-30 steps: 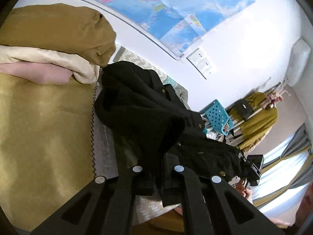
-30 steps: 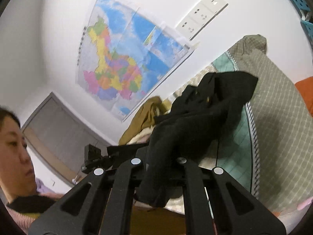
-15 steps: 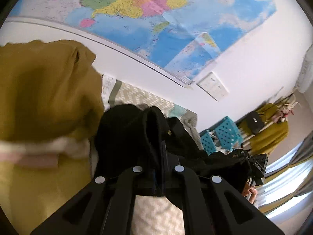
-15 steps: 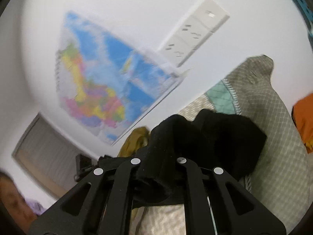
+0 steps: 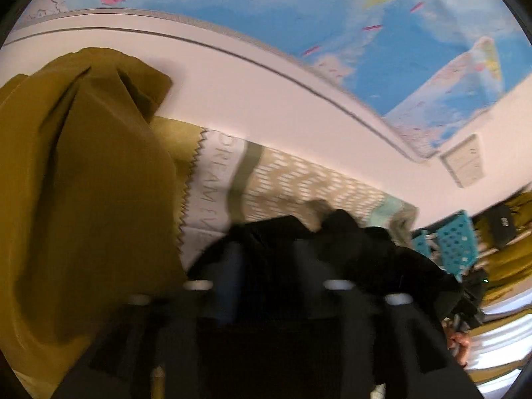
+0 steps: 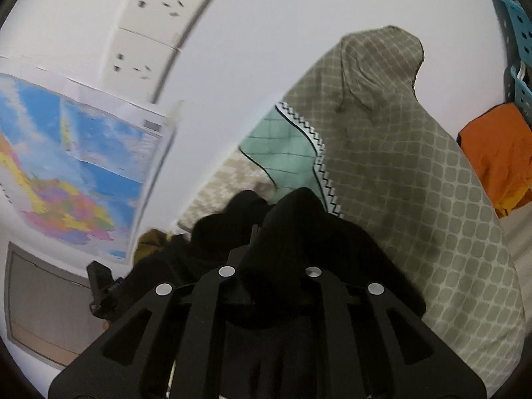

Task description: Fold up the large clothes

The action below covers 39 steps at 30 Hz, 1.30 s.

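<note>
A black garment (image 5: 365,259) hangs bunched between my two grippers. My left gripper (image 5: 269,276) is shut on one edge of it; the view is blurred by motion and the cloth hides the fingertips. My right gripper (image 6: 267,266) is shut on another part of the black garment (image 6: 299,232), which drapes over both fingers. The other gripper (image 6: 103,289) shows at the lower left of the right wrist view, and at the right of the left wrist view (image 5: 472,299).
A mustard garment (image 5: 83,199) is piled close on the left. A patterned quilt (image 6: 415,199) covers the surface against the white wall. An orange cloth (image 6: 495,156) and teal baskets (image 5: 455,239) lie to the right. A map (image 6: 73,173) hangs on the wall.
Both grippers have moved forward and up toward the wall, carrying the black garment. It is now bunched closer to the fingers. The mustard pile looms larger on the left.
</note>
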{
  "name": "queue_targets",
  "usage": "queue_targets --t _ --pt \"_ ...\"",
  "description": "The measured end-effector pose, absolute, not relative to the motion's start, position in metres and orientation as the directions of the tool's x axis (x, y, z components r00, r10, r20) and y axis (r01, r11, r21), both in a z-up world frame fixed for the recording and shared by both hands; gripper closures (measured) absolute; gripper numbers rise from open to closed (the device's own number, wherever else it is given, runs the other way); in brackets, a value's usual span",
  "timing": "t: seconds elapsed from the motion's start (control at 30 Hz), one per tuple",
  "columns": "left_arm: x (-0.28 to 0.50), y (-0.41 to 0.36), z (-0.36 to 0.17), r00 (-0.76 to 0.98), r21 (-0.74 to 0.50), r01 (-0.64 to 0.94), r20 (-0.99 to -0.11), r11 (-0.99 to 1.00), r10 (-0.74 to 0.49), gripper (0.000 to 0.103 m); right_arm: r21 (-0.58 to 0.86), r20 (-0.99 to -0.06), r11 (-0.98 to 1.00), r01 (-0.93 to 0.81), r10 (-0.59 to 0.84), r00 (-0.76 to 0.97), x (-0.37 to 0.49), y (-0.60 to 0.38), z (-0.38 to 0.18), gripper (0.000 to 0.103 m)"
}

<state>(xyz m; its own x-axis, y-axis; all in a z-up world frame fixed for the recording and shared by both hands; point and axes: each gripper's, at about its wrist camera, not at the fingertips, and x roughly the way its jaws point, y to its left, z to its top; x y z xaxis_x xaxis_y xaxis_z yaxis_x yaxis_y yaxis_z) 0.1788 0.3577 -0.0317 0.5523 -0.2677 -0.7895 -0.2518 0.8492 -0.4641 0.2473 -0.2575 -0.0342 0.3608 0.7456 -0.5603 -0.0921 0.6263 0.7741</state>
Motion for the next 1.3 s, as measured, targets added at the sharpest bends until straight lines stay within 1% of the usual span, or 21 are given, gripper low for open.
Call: queue_targets --t 0.03,0.07,0.1,0.13,0.2,0.3,0.4,0.5,0.6,0.67,0.7,0.73,0.77,0.8,0.83,0.87,0.97,1.1,1.13,1.2,1.3 --pt "0.177 0.36 -0.031 0.568 -0.482 -0.24 -0.774 0.843 -0.28 0.045 0.766 -0.574 0.637 -0.084 0.737 0.358 0.248 -0.256 -0.038 0.089" --pt "0.176 0.359 -0.029 0.575 -0.495 -0.221 -0.762 0.841 -0.298 0.044 0.757 -0.584 0.648 -0.086 0.73 0.357 0.248 -0.255 -0.039 0.082" --pt "0.171 0.358 -0.027 0.581 -0.492 -0.201 -0.756 0.847 -0.302 0.044 0.751 -0.588 0.653 -0.093 0.727 0.354 0.247 -0.253 -0.039 0.066" --pt "0.167 0.355 -0.024 0.591 -0.481 -0.178 -0.75 0.859 -0.298 0.044 0.749 -0.589 0.655 -0.094 0.725 0.357 0.244 -0.253 -0.038 0.058" --pt "0.151 0.339 -0.017 0.613 -0.426 -0.097 -0.738 0.899 -0.283 0.038 0.742 -0.585 0.664 -0.096 0.71 0.392 0.239 -0.257 -0.032 0.021" --pt "0.128 0.303 -0.011 0.621 -0.306 0.033 -0.74 0.951 -0.26 0.033 0.723 -0.554 0.675 -0.144 0.692 0.463 0.222 -0.27 -0.009 0.02" --pt "0.117 0.262 -0.015 0.594 -0.218 0.158 -0.758 0.963 -0.269 0.03 0.683 -0.527 0.687 -0.249 0.699 0.482 0.202 -0.264 0.016 0.021" --pt "0.116 0.219 -0.022 0.563 -0.145 0.269 -0.779 0.952 -0.278 0.025 0.548 -0.581 0.722 -0.423 0.692 0.428 0.172 -0.221 0.034 0.021" --pt "0.118 0.183 -0.032 0.56 -0.053 0.345 -0.79 0.937 -0.251 0.022 0.354 -0.671 0.729 -0.585 0.634 0.385 0.141 -0.161 0.036 0.021" --pt "0.124 0.164 -0.043 0.554 0.004 0.374 -0.803 0.927 -0.22 0.025 0.233 -0.723 0.714 -0.66 0.581 0.374 0.13 -0.121 0.026 0.026" --pt "0.128 0.158 -0.049 0.55 0.02 0.37 -0.81 0.929 -0.202 0.042 0.205 -0.746 0.706 -0.678 0.562 0.359 0.13 -0.105 0.017 0.033" --pt "0.134 0.155 -0.058 0.543 0.049 0.355 -0.824 0.934 -0.164 0.056 0.203 -0.761 0.702 -0.683 0.552 0.341 0.132 -0.098 0.01 0.043" --pt "0.139 0.155 -0.063 0.534 0.056 0.345 -0.832 0.937 -0.147 0.072 0.185 -0.779 0.711 -0.679 0.527 0.34 0.136 -0.093 0.003 0.061" --pt "0.144 0.157 -0.065 0.525 0.041 0.335 -0.838 0.941 -0.15 0.082 0.17 -0.792 0.718 -0.675 0.507 0.34 0.143 -0.09 -0.005 0.076" --pt "0.149 0.163 -0.065 0.528 0.007 0.317 -0.832 0.949 -0.17 0.085 0.19 -0.791 0.714 -0.673 0.518 0.326 0.147 -0.091 -0.008 0.082" --pt "0.152 0.167 -0.062 0.537 -0.018 0.309 -0.822 0.951 -0.19 0.087 0.227 -0.778 0.717 -0.659 0.541 0.321 0.153 -0.096 -0.008 0.093" --pt "0.154 0.177 -0.032 0.609 -0.087 0.295 -0.75 0.952 -0.257 0.088 0.295 -0.7 0.72 -0.628 0.611 0.371 0.159 -0.115 0.018 0.096" --pt "0.16 0.186 0.009 0.709 -0.139 0.279 -0.638 0.95 -0.301 0.088 0.263 -0.58 0.74 -0.62 0.634 0.511 0.159 -0.126 0.066 0.096" --pt "0.166 0.186 0.01 0.706 -0.15 0.278 -0.638 0.949 -0.308 0.088 0.272 -0.568 0.747 -0.607 0.634 0.525 0.167 -0.125 0.069 0.096" --pt "0.182 0.184 -0.003 0.694 -0.12 0.256 -0.667 0.959 -0.269 0.083 0.259 -0.604 0.77 -0.584 0.601 0.524 0.185 -0.116 0.058 0.096" --pt "0.214 0.188 -0.052 0.588 -0.118 0.191 -0.781 0.975 -0.21 0.082 0.241 -0.707 0.795 -0.556 0.537 0.46 0.209 -0.093 0.013 0.092"
